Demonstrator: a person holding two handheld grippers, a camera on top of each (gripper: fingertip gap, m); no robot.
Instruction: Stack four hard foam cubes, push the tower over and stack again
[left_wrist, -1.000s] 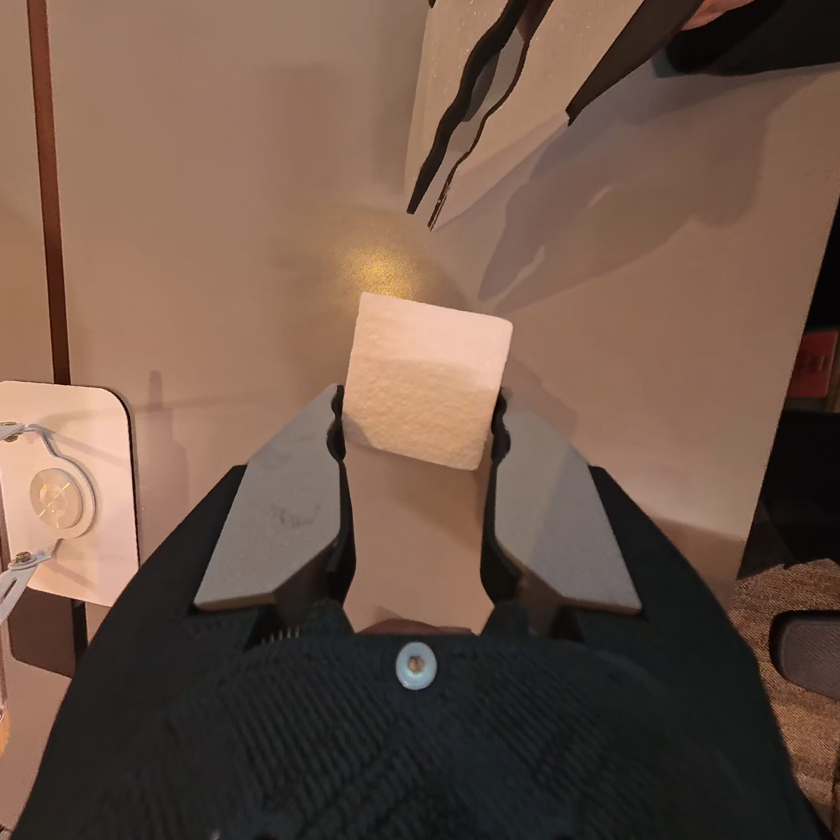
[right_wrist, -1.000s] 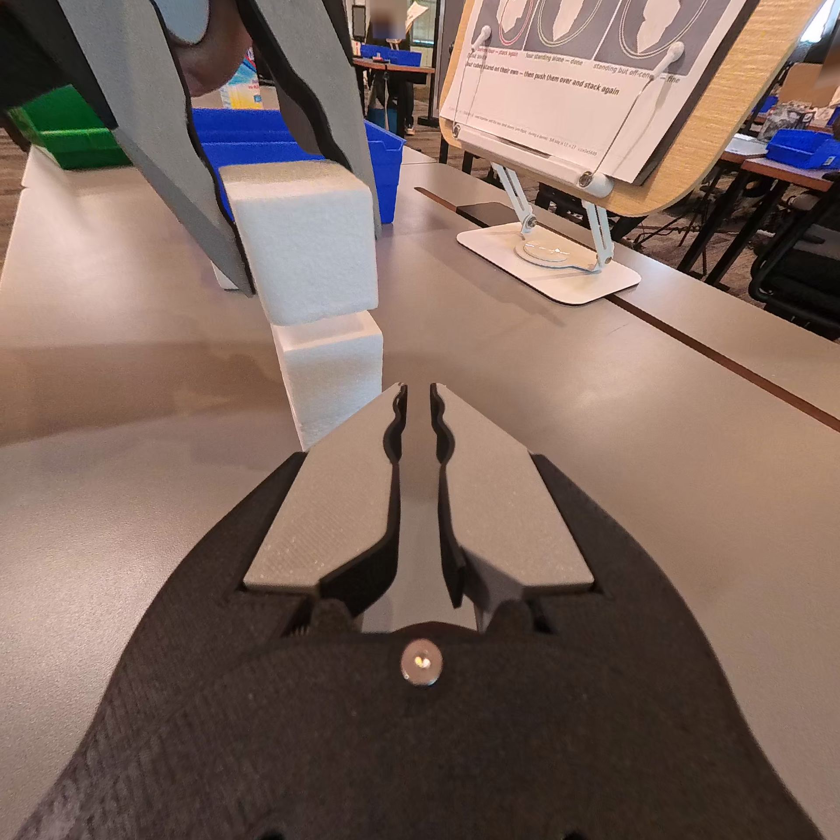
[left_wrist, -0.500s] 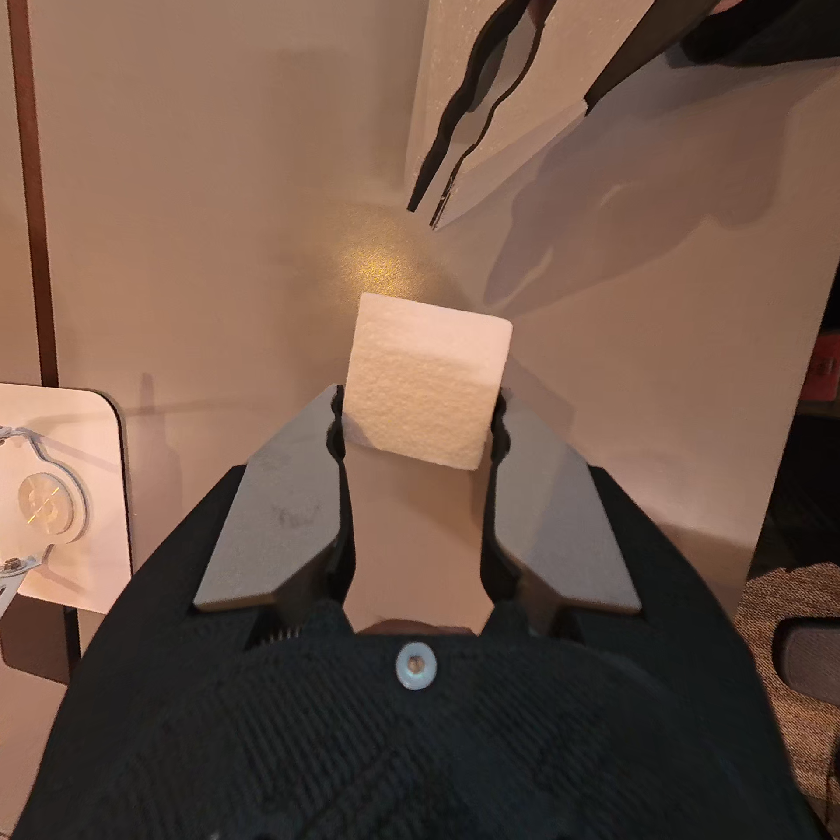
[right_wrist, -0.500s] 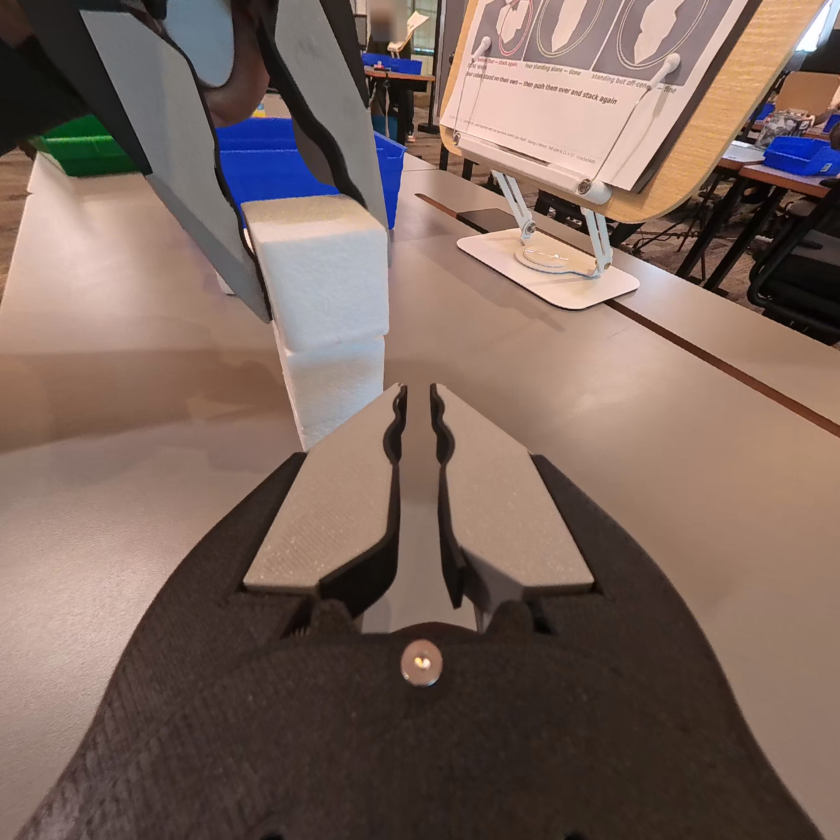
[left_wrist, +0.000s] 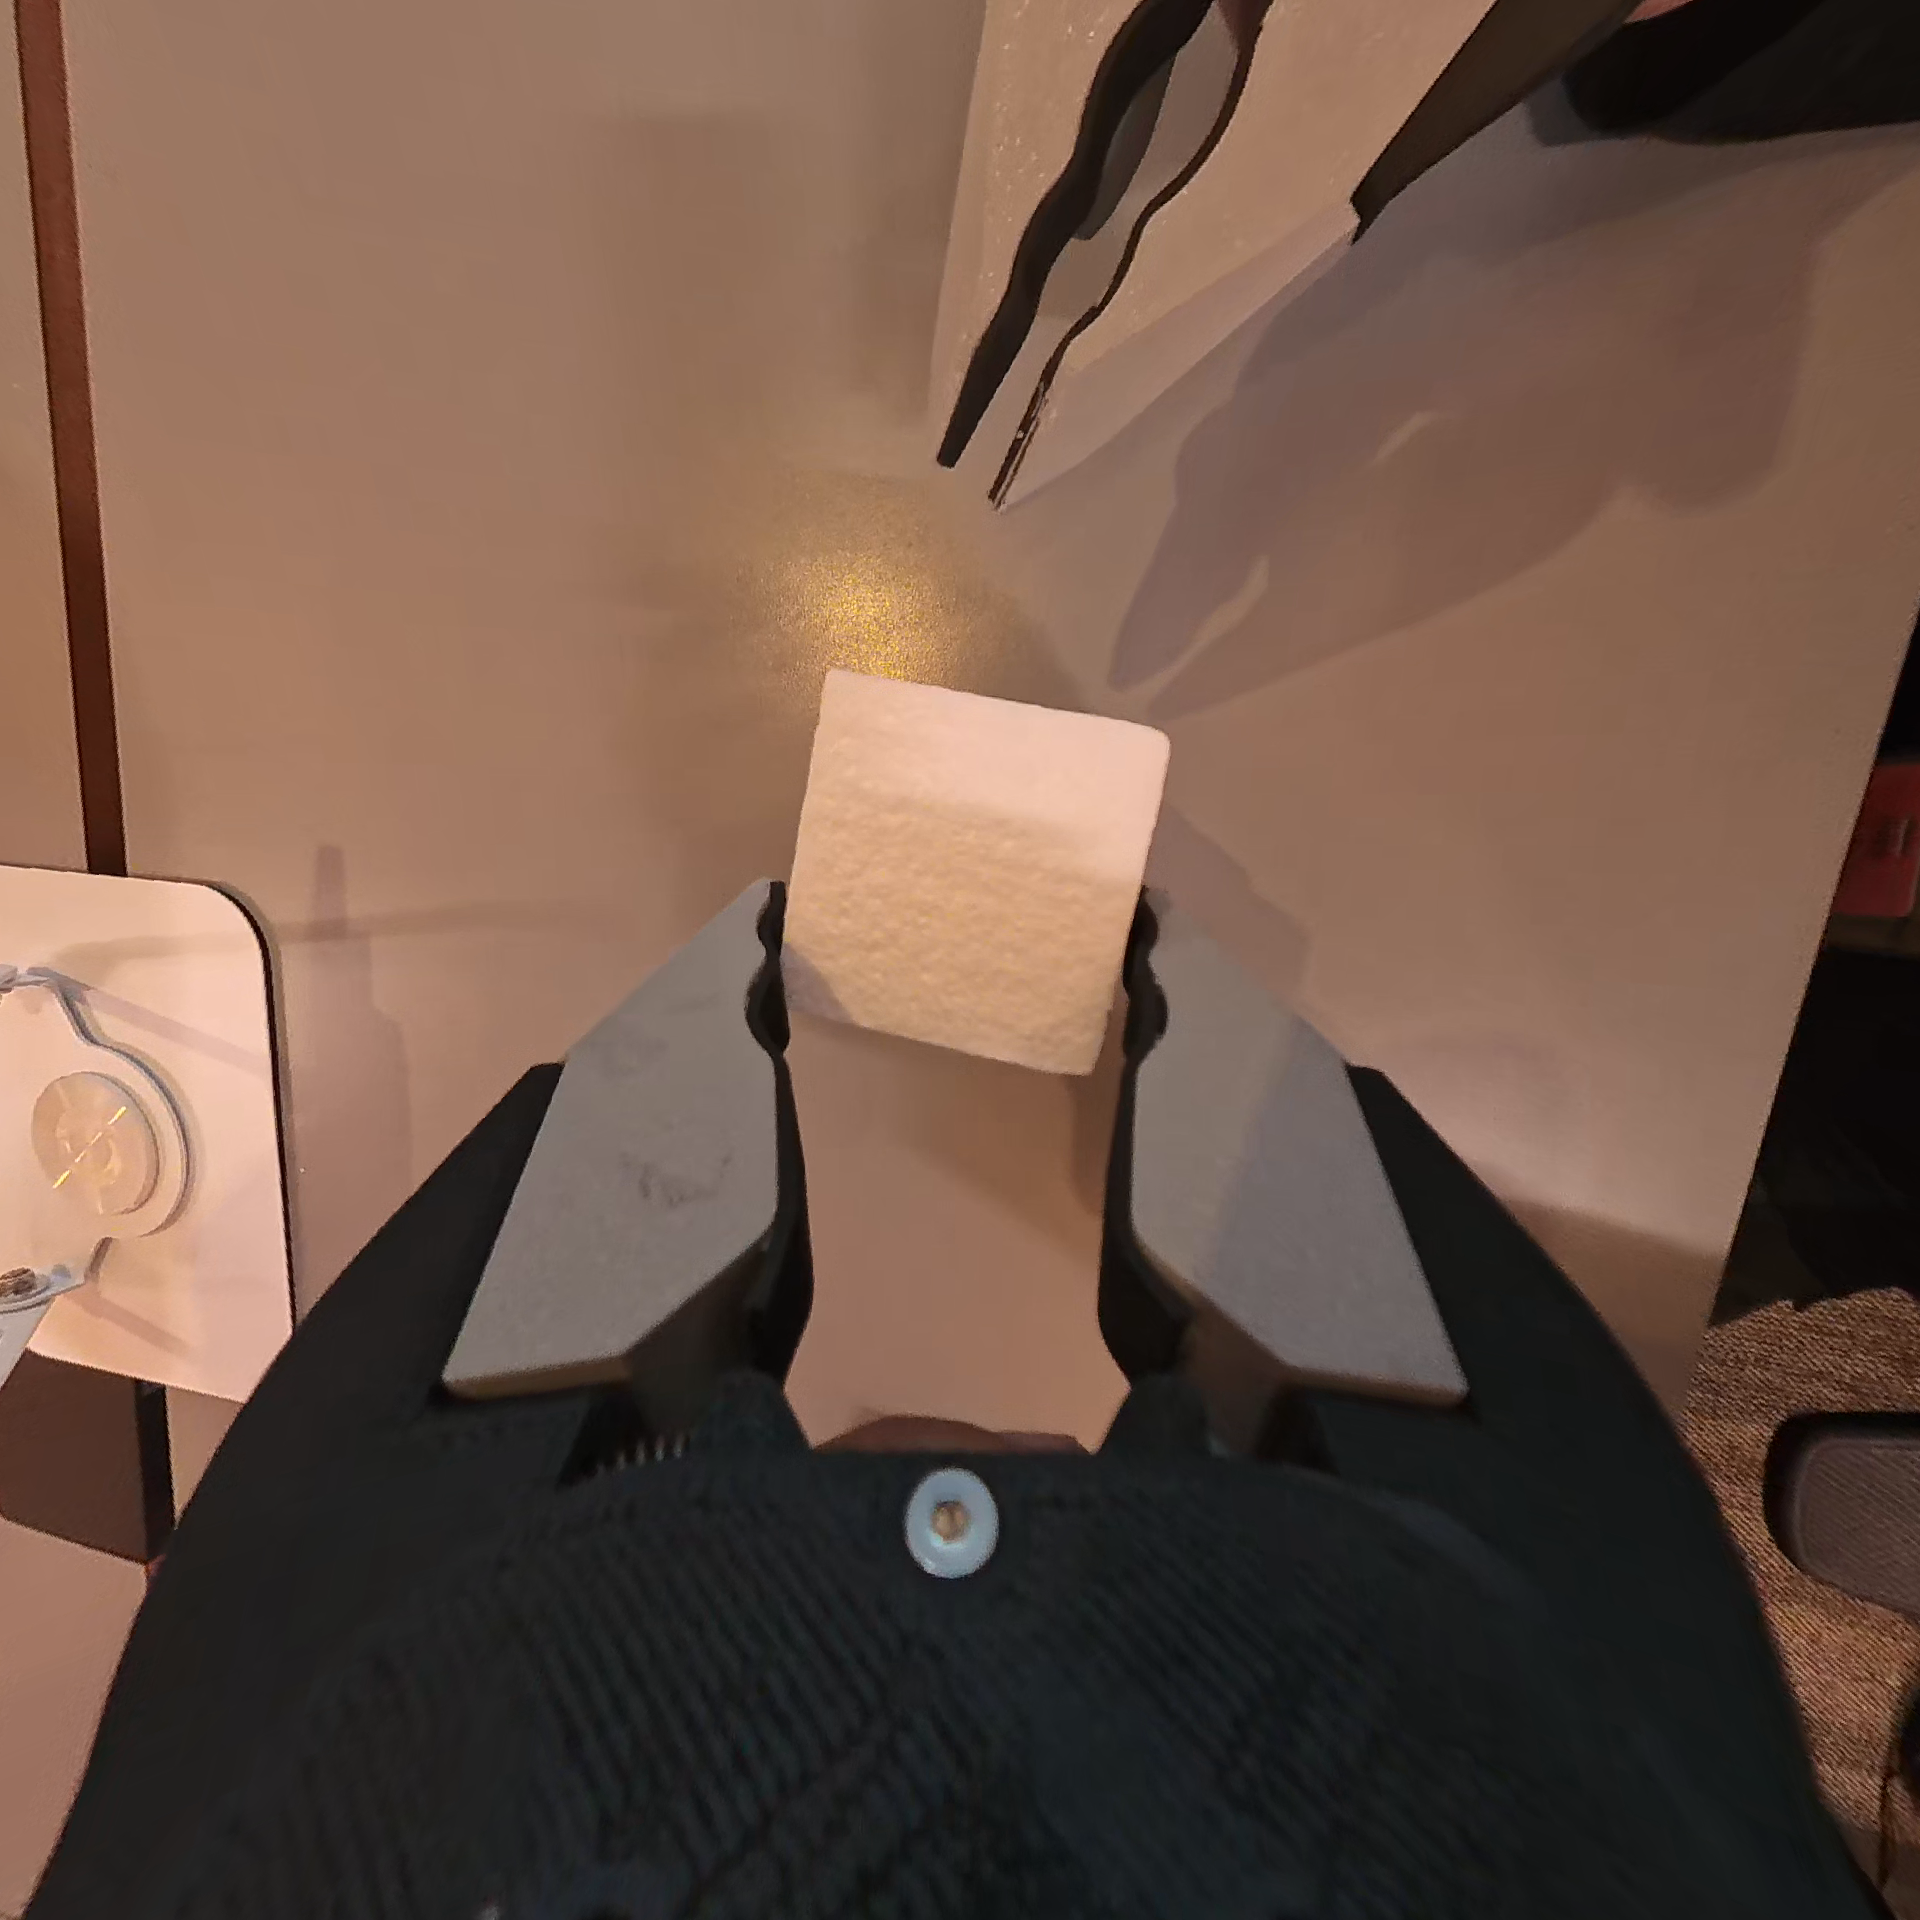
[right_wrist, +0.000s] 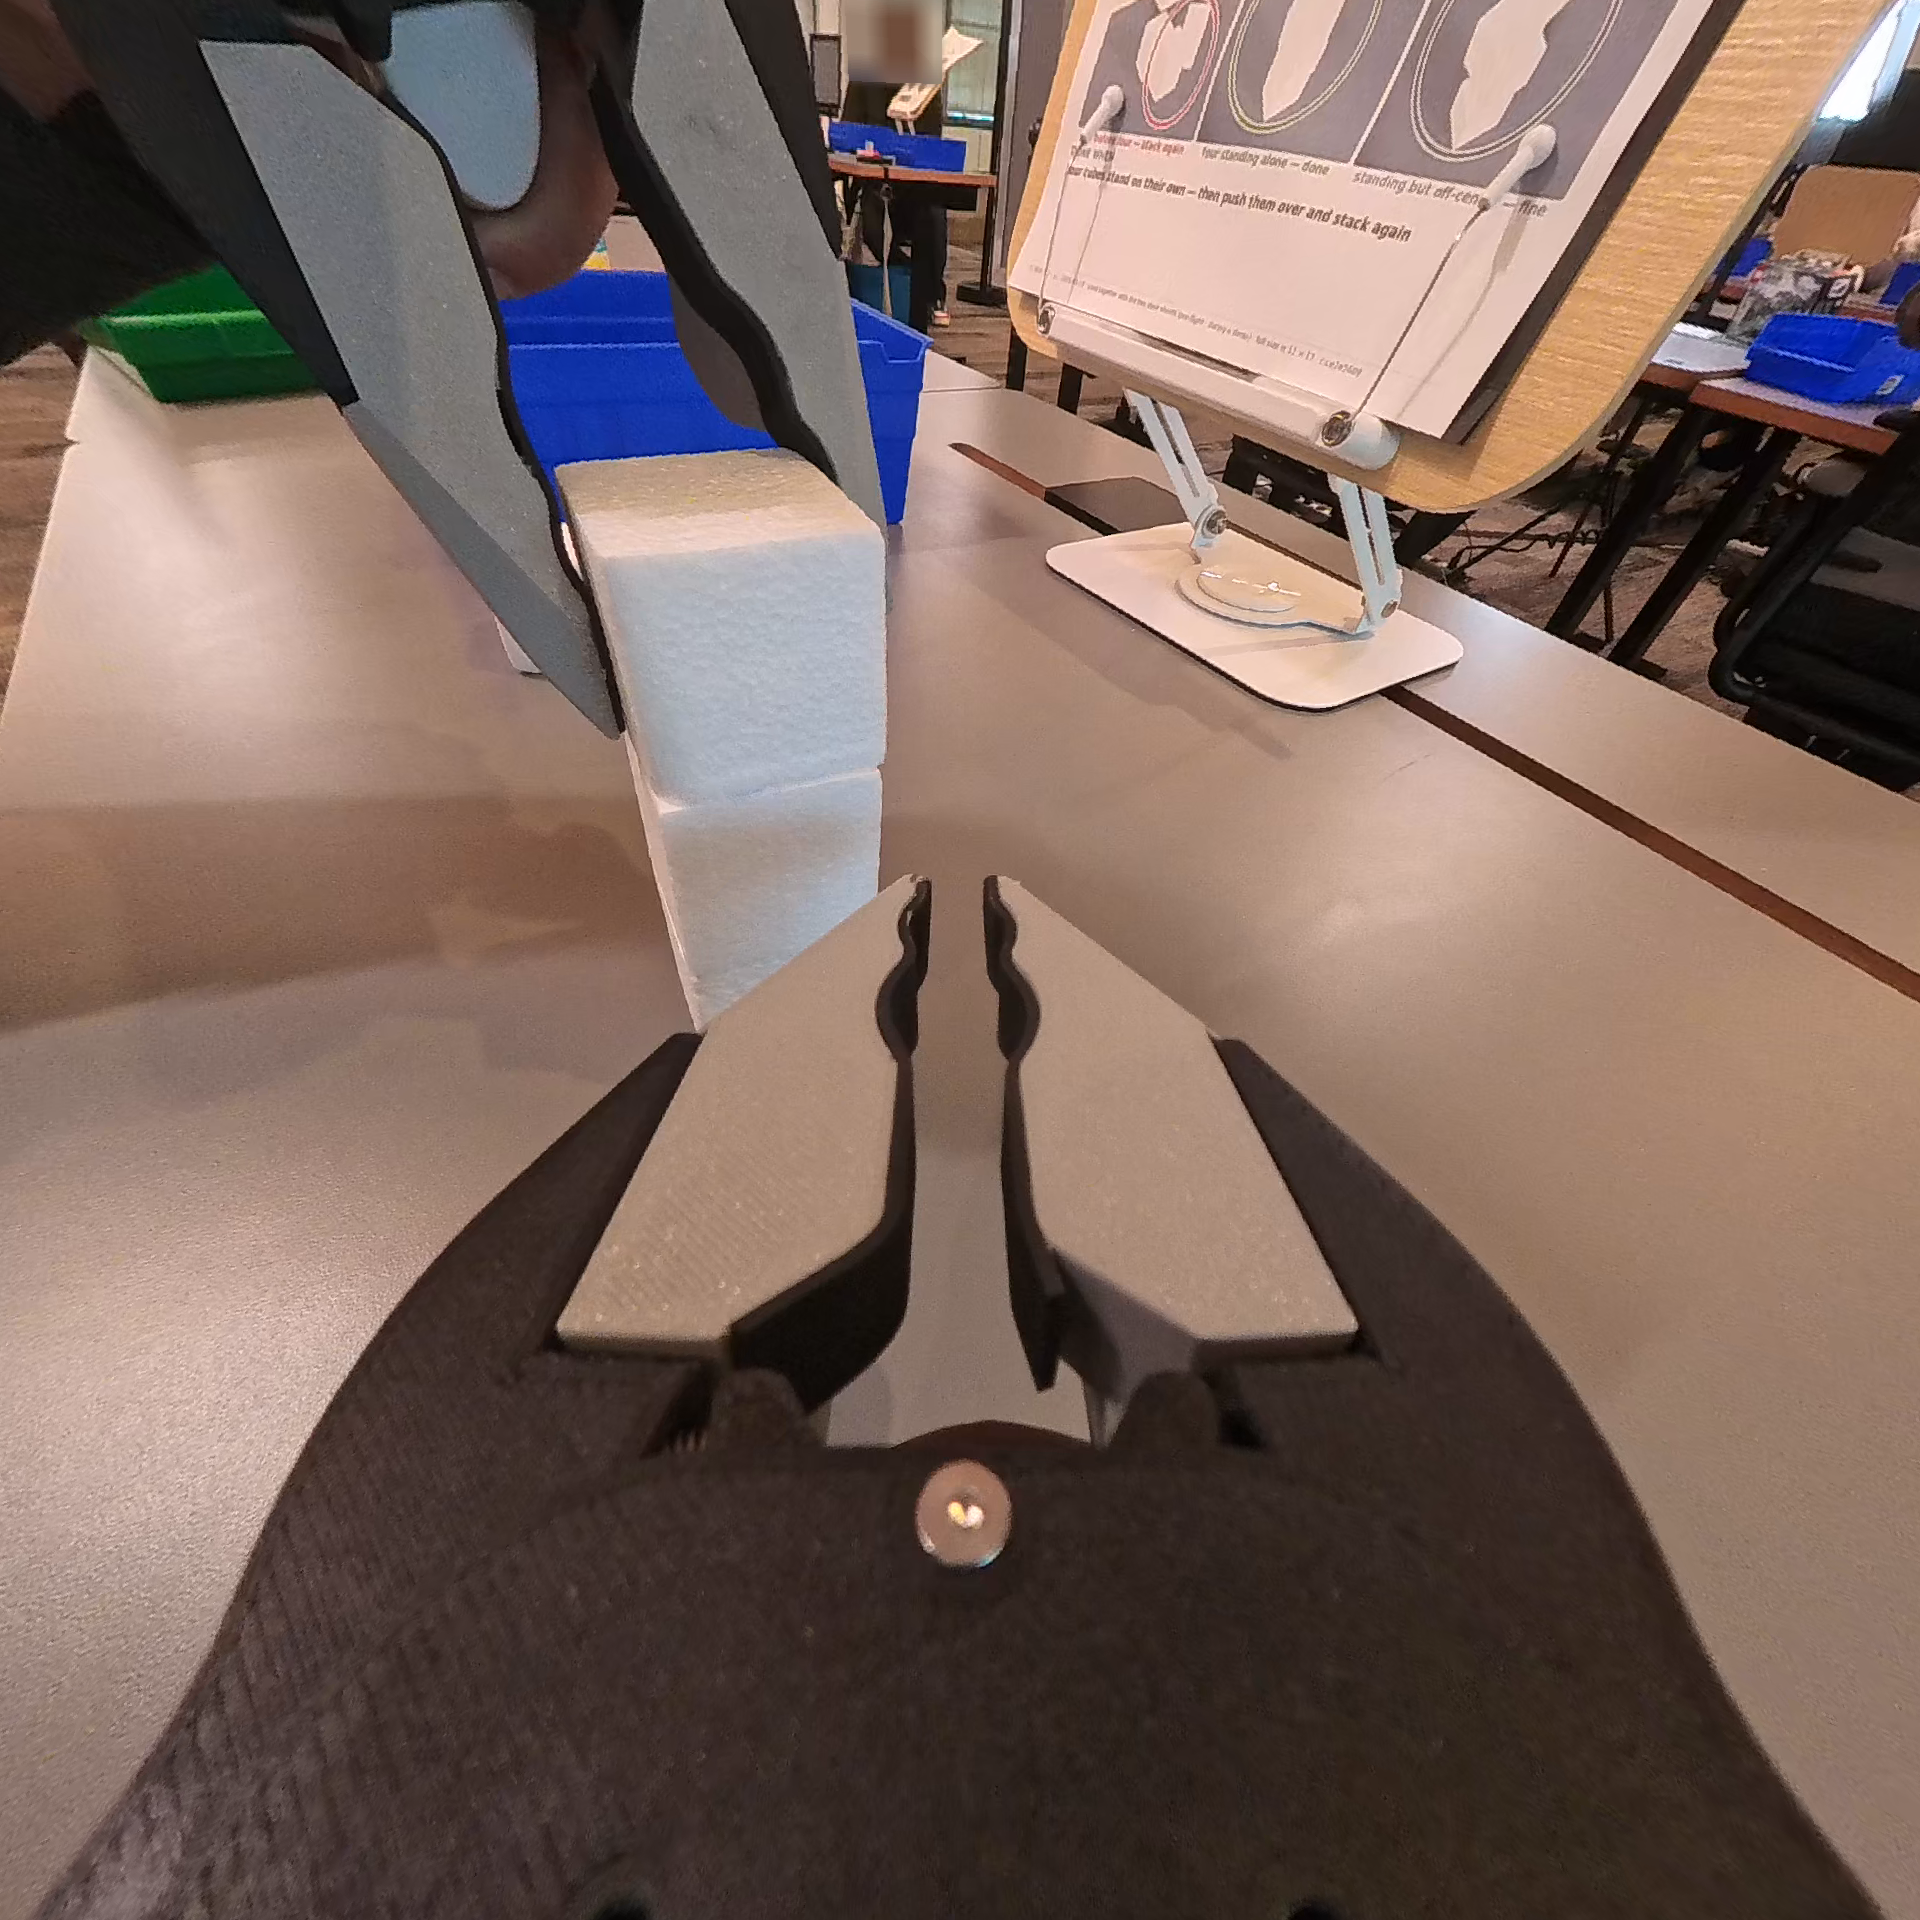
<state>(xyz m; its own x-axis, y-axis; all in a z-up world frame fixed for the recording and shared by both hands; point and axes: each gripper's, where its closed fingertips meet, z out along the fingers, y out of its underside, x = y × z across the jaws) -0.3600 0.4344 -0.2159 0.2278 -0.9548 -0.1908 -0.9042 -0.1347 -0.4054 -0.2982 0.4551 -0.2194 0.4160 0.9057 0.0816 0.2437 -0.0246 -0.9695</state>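
Gripped between the fingers of the left gripper (left_wrist: 954, 940), the top foam cube (left_wrist: 977, 883) sat on the lower foam cube (right_wrist: 769, 883), with the seam between the two showing as a thin line in the right wrist view. Both stood on the grey table (right_wrist: 1351, 987); the upper cube's right face ran nearly flush with the lower one's, while its left edge was covered by a grey finger (right_wrist: 468, 447), so the overhang on that side could not be judged. From above, the held cube sat slightly turned between the jaws, its near corner angled toward the right finger. Off to one side the right gripper (right_wrist: 954, 894) hung low over the table, holding nothing, its jaws drawn to a narrow slit, its tips just beside the lower cube's near corner but not clearly touching. A small corner of another white block (right_wrist: 516, 655) showed behind the left gripper's finger. Beyond the stack lay open tabletop, bounded by a dark seam (right_wrist: 1662, 831) running along the table and by the white base of a document stand (right_wrist: 1257, 623) well apart to the right. A blue bin (right_wrist: 623, 384) and a green bin (right_wrist: 208, 343) stood at the far edge. In the left wrist view the table's edge dropped to carpet (left_wrist: 1808, 1351) on the right.
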